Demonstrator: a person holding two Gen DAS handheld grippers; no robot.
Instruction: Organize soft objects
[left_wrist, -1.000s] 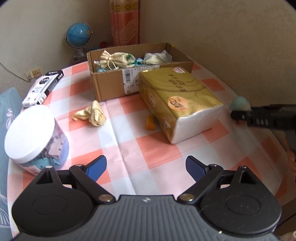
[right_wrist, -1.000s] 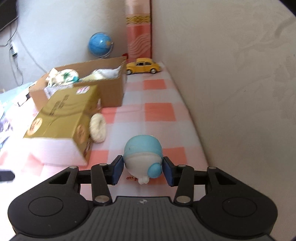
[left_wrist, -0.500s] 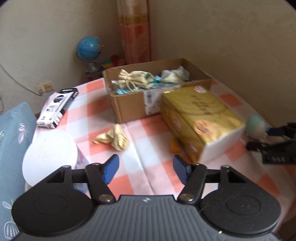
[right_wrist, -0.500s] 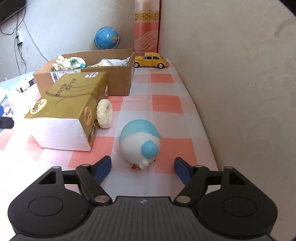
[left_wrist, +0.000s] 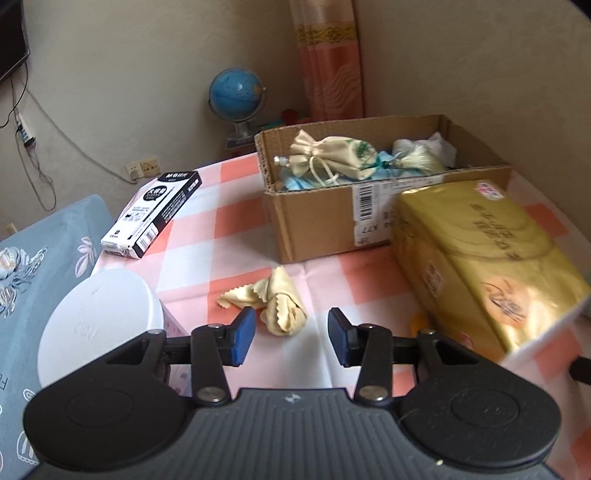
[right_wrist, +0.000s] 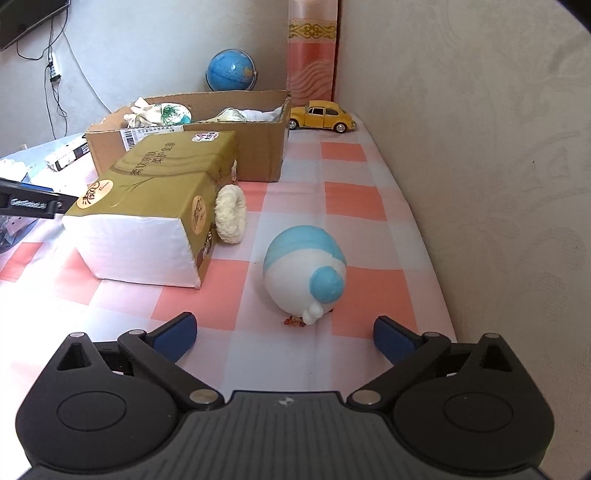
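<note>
A crumpled yellow cloth (left_wrist: 275, 306) lies on the checked tablecloth just ahead of my left gripper (left_wrist: 291, 338), which is open and empty. A cardboard box (left_wrist: 373, 218) behind it holds a cream pouch (left_wrist: 328, 155) and other soft items. My right gripper (right_wrist: 284, 334) is wide open and empty. A blue and white soft toy (right_wrist: 306, 273) lies on the cloth just ahead of it, free of the pads. A fluffy white ring (right_wrist: 231, 214) leans on the gold tissue pack (right_wrist: 147, 210). The box also shows in the right wrist view (right_wrist: 258, 147).
A white-lidded jar (left_wrist: 99, 328) stands left of my left gripper. A black and white carton (left_wrist: 155, 214) lies beyond it, and a globe (left_wrist: 236, 92) stands at the back. A yellow toy car (right_wrist: 323, 115) sits by the wall (right_wrist: 480, 147), which runs along the table's right edge.
My right gripper let go of the blue and white toy, opened wide and drew back. My left gripper narrowed its opening and swung left toward the yellow cloth.
</note>
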